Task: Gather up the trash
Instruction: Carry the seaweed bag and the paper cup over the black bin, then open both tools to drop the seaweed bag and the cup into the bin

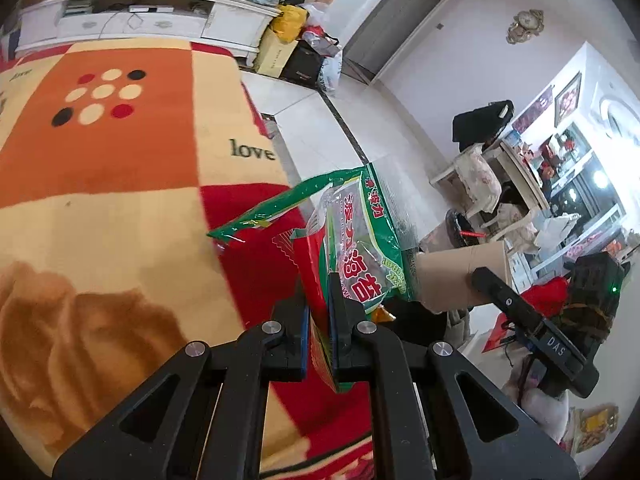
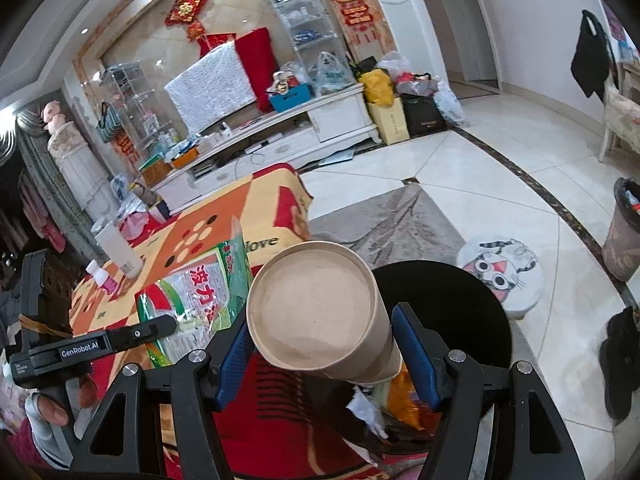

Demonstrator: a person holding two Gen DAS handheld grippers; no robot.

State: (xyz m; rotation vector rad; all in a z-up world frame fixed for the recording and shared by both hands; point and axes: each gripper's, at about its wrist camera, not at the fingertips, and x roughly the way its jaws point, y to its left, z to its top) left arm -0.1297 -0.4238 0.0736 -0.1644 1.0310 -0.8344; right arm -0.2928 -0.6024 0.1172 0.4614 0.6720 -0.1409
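My left gripper (image 1: 318,292) is shut on a green seaweed bag (image 1: 360,232) and a red wrapper (image 1: 310,264), which stick up from between its pads over the blanket's edge. My right gripper (image 2: 320,316) is shut on a brown paper cup (image 2: 316,304) that is tilted with its base toward the camera. Below the cup stands a black trash bin (image 2: 460,292) with wrappers (image 2: 400,400) inside. The left wrist view shows the cup (image 1: 452,276), the right gripper (image 1: 476,276) and the bin (image 1: 416,320) just right of the bag. In the right wrist view the left gripper (image 2: 160,326) holds the bag (image 2: 208,292).
An orange, cream and red "love" blanket (image 1: 120,140) covers the table. On it stand a white bottle (image 2: 120,248) and a small pink bottle (image 2: 102,276). A cat-face stool (image 2: 502,272) and a second bin (image 2: 624,232) stand on the tiled floor. Bags crowd the white TV cabinet (image 2: 320,120).
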